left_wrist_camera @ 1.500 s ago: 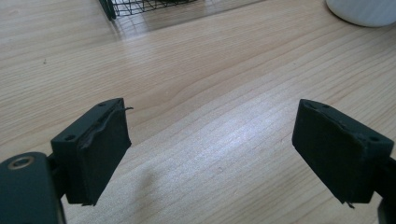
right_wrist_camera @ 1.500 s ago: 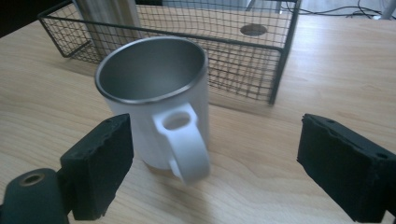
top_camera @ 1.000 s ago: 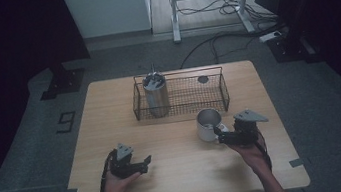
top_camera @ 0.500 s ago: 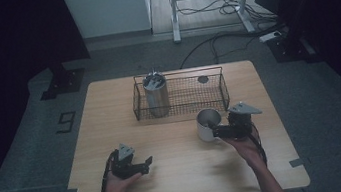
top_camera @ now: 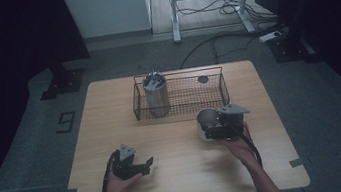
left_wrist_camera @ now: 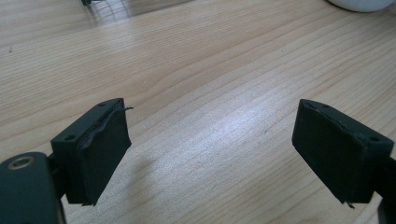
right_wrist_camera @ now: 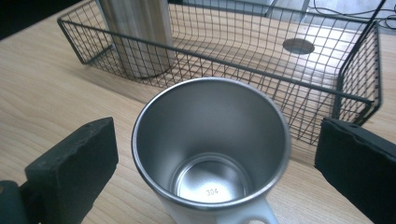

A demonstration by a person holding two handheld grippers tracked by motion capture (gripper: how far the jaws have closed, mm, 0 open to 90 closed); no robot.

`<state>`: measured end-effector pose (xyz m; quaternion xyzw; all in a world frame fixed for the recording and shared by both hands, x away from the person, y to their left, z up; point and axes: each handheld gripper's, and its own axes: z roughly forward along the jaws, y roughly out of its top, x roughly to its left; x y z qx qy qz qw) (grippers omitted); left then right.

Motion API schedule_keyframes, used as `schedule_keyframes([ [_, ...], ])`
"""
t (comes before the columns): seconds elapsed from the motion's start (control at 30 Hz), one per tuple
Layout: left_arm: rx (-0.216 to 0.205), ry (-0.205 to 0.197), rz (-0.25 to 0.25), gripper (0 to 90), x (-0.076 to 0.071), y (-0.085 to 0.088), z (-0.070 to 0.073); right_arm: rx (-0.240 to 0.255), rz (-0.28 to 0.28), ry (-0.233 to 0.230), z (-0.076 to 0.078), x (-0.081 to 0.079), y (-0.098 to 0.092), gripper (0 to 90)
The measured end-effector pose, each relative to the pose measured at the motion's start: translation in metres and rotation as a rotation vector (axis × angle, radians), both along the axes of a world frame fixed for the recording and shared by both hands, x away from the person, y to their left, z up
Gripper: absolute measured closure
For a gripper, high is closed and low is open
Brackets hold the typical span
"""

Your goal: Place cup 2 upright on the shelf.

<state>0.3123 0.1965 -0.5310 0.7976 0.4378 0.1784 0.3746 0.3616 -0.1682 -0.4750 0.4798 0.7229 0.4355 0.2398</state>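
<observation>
**Open cup could tip before the grip lands**

From the high view, the right hand-held gripper (top_camera: 212, 129) is sitting at the cup (top_camera: 205, 120), which is standing on the worktop (top_camera: 111, 119) just in front of the wire basket (top_camera: 181, 105). The left hand-held gripper (top_camera: 147, 165) is idling near the front edge, its jaws apart on nothing.

In the left gripper view, bare wood is lying between its pads.

In the right gripper view, the jaws have just been opening and are flanking the cup (right_wrist_camera: 210, 154) without touching. An off-centre squeeze could be knocking it over; the handle seems to be facing the camera, though it is cut off.
</observation>
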Motion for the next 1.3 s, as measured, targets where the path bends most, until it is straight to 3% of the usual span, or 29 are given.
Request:
schedule_keyframes([
  [0.8,0.019,0.021,-0.002,11.2,0.001,-0.003,-0.005,-0.029,0.011,0.036,-0.015,0.015,0.008,2.1],
  [1.3,0.036,0.035,-0.01,11.2,0.002,-0.005,-0.009,-0.034,0.039,0.016,-0.017,0.014,0.007,5.1],
])
